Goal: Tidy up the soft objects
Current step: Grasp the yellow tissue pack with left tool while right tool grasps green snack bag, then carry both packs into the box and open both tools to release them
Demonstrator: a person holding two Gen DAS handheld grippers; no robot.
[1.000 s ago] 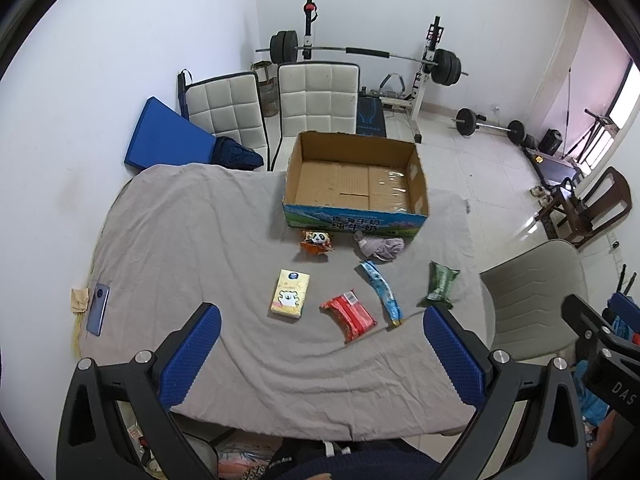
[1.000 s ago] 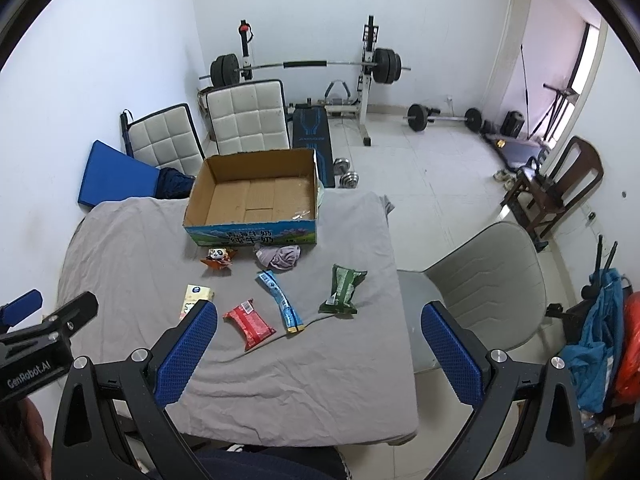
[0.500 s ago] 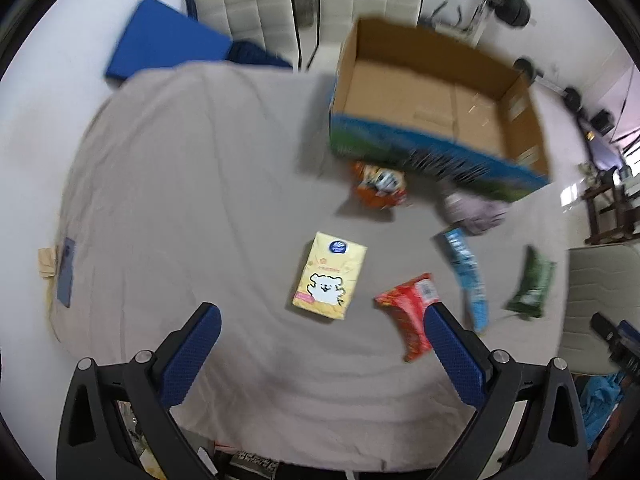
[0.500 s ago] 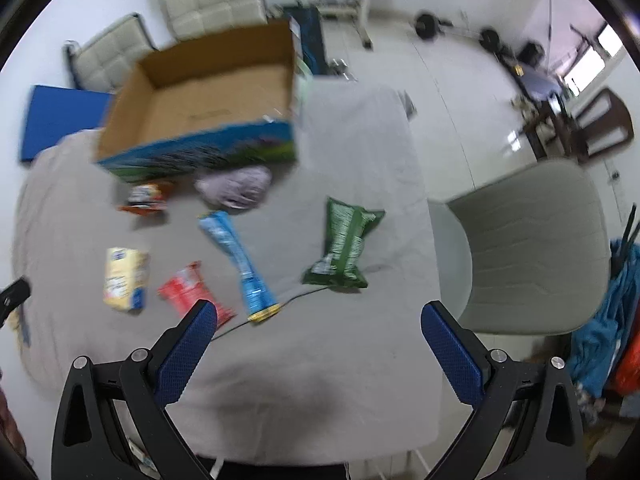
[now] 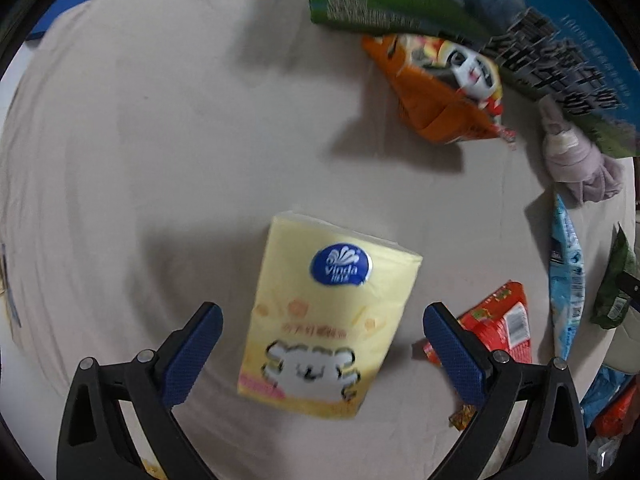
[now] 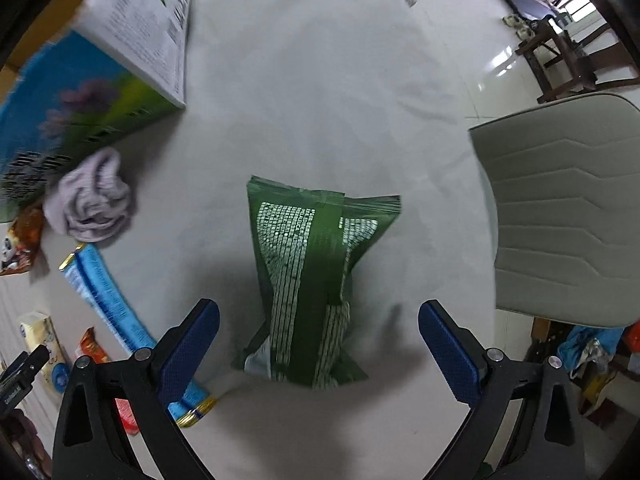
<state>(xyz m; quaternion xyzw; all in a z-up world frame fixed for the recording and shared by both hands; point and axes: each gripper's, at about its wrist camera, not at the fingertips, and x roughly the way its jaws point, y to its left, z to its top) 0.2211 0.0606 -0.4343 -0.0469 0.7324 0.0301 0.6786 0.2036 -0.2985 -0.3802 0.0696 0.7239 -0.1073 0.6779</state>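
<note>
Tissue pack [image 5: 324, 320], yellow, lies flat on the grey-covered tabletop [image 5: 160, 140] between the blue pads of the left gripper [image 5: 322, 350]; long axis runs roughly 12:30 to 6:30 in the left wrist view, logo end away from the camera. Blue oval label reads "Vinda"; white bear print at the near end, other print too blurred to read. Left jaws spread wide, neither pad touching the pack, nothing held.

Green pouch [image 6: 310, 280] lies between the pads of the right gripper [image 6: 320, 346], long axis near 12 to 6 in the right wrist view, crimped seam end at 12, back panel up with dense white print, unreadable. Right jaws wide apart too, holding nothing, clear of the pouch on both sides.

Cardboard box [image 5: 500, 20] at 1 o'clock of the tissue pack, blue-green printed side with dark characters, blurred; inside not visible in either view. Orange panda snack bag [image 5: 440, 88] just against the box front. Lilac rolled cloth [image 6: 90, 200] beside it, near the box. Blue long packet [image 6: 108, 300] at 9 o'clock of the green pouch, long axis about 11 to 5. Red packet [image 5: 500, 328] at 3 o'clock of the tissue pack, partly behind the left gripper's right pad. Beige chair [image 6: 560, 208] at 3 o'clock off the tabletop edge.
</note>
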